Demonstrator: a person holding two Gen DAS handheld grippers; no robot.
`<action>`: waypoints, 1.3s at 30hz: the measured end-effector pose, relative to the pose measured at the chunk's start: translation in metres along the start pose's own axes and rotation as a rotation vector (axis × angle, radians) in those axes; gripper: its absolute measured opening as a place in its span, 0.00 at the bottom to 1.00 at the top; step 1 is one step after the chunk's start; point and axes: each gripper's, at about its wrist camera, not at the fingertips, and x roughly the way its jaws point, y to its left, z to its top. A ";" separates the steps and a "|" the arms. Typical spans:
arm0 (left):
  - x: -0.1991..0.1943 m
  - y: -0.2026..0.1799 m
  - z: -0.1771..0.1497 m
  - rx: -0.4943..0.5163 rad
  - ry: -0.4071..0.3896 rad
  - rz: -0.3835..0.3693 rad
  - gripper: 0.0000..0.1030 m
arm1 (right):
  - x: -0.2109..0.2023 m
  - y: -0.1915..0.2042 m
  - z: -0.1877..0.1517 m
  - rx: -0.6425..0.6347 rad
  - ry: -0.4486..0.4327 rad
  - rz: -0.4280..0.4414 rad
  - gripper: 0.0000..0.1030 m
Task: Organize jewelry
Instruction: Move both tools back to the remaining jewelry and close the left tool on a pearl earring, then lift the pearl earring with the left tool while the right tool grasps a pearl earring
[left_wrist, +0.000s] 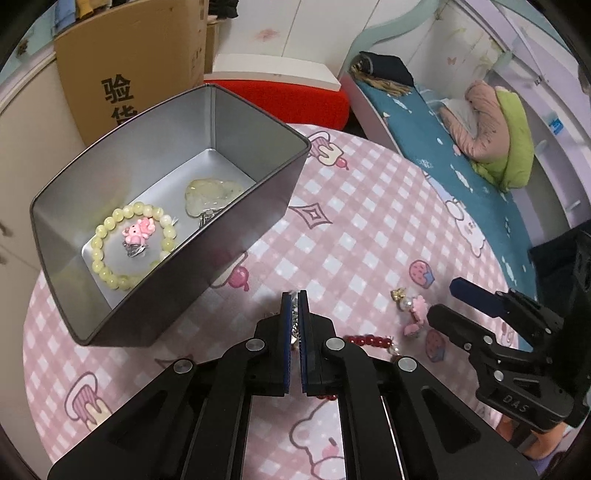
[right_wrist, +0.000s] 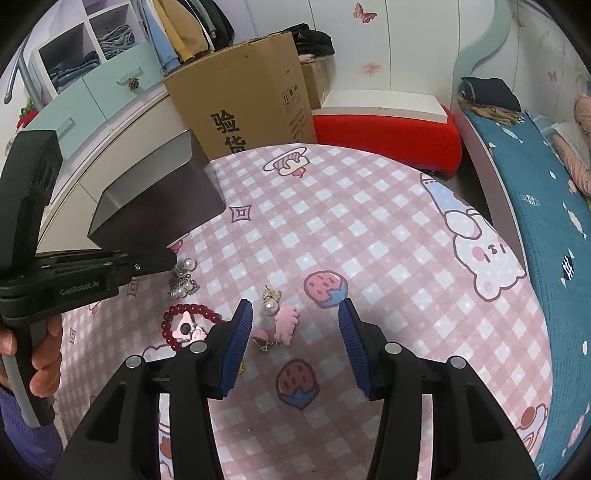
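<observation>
The left gripper (left_wrist: 294, 306) is clenched on what looks like a silvery pearl brooch (right_wrist: 181, 282), so lift it clear and release over the metal tin (left_wrist: 110, 325) off to its left, while the right gripper (right_wrist: 295, 314) gapes empty just above the pink earring (right_wrist: 284, 321).

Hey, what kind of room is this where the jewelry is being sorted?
Most likely a child's bedroom. A bed with a teal patterned sheet stands beside the table, butterfly decals dot the pale wall, and clothes hang above mint-green drawers. The table itself wears a pink checked cartoon cloth.
</observation>
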 end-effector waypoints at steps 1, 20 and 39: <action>0.002 -0.001 0.000 0.006 0.004 0.004 0.05 | 0.001 -0.001 0.000 0.000 0.002 0.000 0.46; 0.008 0.001 0.004 0.013 0.042 0.003 0.06 | 0.008 -0.002 0.001 0.002 0.021 0.011 0.46; 0.016 0.000 0.006 0.015 0.043 0.036 0.37 | 0.008 0.001 0.004 -0.007 0.025 0.015 0.46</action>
